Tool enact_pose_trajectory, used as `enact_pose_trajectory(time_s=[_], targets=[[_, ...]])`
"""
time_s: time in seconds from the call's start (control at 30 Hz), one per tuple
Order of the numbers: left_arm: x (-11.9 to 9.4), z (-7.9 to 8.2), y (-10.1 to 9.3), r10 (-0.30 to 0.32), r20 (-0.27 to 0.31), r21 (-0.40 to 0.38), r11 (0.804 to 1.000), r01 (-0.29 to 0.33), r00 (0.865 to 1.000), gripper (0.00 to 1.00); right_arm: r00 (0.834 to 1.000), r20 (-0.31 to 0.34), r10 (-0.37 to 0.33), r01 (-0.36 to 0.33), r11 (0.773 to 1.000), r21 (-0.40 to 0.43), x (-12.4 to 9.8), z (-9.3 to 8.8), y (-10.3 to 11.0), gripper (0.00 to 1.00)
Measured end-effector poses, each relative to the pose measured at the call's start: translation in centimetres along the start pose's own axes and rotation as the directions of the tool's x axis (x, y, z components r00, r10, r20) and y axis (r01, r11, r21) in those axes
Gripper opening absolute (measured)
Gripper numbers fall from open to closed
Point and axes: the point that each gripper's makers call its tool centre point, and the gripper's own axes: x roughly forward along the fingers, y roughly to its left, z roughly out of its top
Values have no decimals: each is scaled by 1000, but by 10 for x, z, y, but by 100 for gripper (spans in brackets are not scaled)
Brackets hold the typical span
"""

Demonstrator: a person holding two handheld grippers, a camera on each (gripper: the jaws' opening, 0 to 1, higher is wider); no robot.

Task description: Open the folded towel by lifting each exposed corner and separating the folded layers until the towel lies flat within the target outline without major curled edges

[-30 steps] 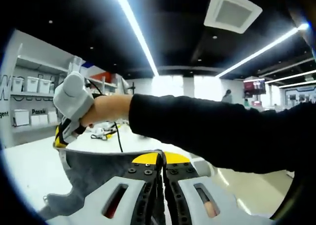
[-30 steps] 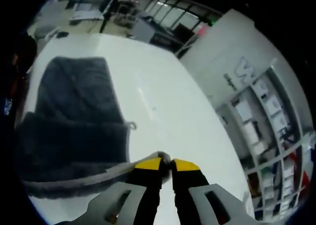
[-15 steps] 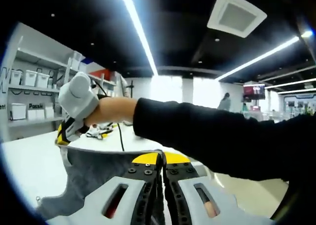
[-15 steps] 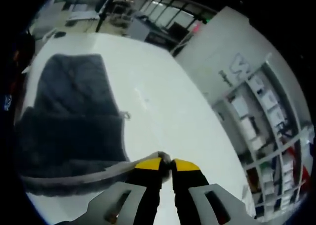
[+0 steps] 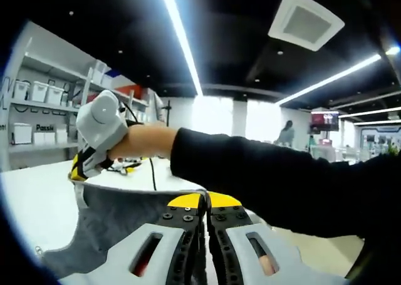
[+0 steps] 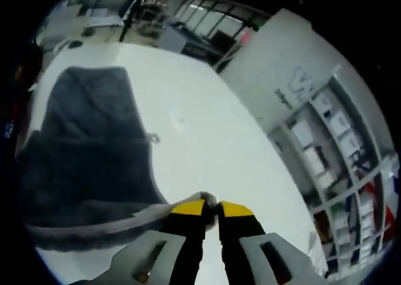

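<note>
A dark grey towel (image 6: 88, 153) hangs lifted over the white table (image 6: 213, 141), its far part still lying on the surface. My right gripper (image 6: 212, 205) is shut on one top corner of the towel, whose edge runs off to the left. In the left gripper view my left gripper (image 5: 205, 200) is shut on the other corner of the towel (image 5: 119, 219), which stretches left to the right gripper (image 5: 81, 169) held by a person's hand with a black sleeve (image 5: 269, 178) crossing the picture.
Shelves with white boxes (image 5: 28, 113) stand at the left behind the table (image 5: 31, 203). Shelving (image 6: 338, 147) and a white wall run along the table's right side in the right gripper view. Cluttered workbenches (image 6: 144, 9) stand at the far end.
Both grippers keep hold of the towel's corners. The towel has been raised a little further, so less of it lies on the table; the left view has tilted slightly upward.
</note>
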Motion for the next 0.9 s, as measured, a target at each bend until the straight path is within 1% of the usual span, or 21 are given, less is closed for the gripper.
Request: enact_pose_trajectory(time_s=[0.2, 0.3, 0.4, 0.47, 0.5, 0.53, 0.6, 0.67, 0.73, 0.8, 0.83, 0.9], targets=[[17, -2, -2, -2, 8, -13, 1000, 2, 1000, 0, 1000, -9, -3, 3, 1000, 0, -2, -9, -5, 4], [25, -5, 0, 1, 8, -13, 1000, -1, 1000, 0, 1000, -28, -3, 3, 1000, -14, -2, -16, -1, 4], [31, -6, 1, 3, 17, -37, 999, -2, 1000, 0, 1000, -27, -8, 7, 1000, -16, -1, -20, -7, 4], [35, -7, 2, 2, 26, -58, 998, -1, 1000, 0, 1000, -24, -8, 8, 1000, -10, -1, -19, -6, 4], [37, -7, 3, 0, 32, -77, 997, 2, 999, 0, 1000, -23, -6, 6, 1000, -7, 2, -20, -12, 4], [40, -8, 4, -1, 35, -88, 996, 4, 999, 0, 1000, -25, -6, 6, 1000, -10, 4, -24, -17, 4], [44, -8, 6, 2, 43, -100, 995, 3, 999, 0, 1000, -29, -9, 9, 1000, -10, 4, -28, -16, 4], [49, -9, 8, 5, 53, -118, 993, 2, 999, 0, 999, -30, -14, 14, 1000, -5, 5, -35, -21, 4], [55, -10, 10, 3, 57, -134, 991, 5, 998, 0, 999, -36, -14, 14, 1000, 1, 5, -42, -21, 4], [61, -11, 9, 1, 55, -139, 990, 7, 998, 0, 999, -39, -12, 12, 1000, 8, 5, -48, -17, 4], [63, -12, 9, 0, 53, -139, 990, 8, 999, 0, 999, -41, -10, 10, 1000, 10, 8, -52, -26, 4], [69, -15, 10, -5, 48, -142, 990, 12, 999, 0, 999, -41, -7, 8, 1000, 15, 8, -57, -30, 4]])
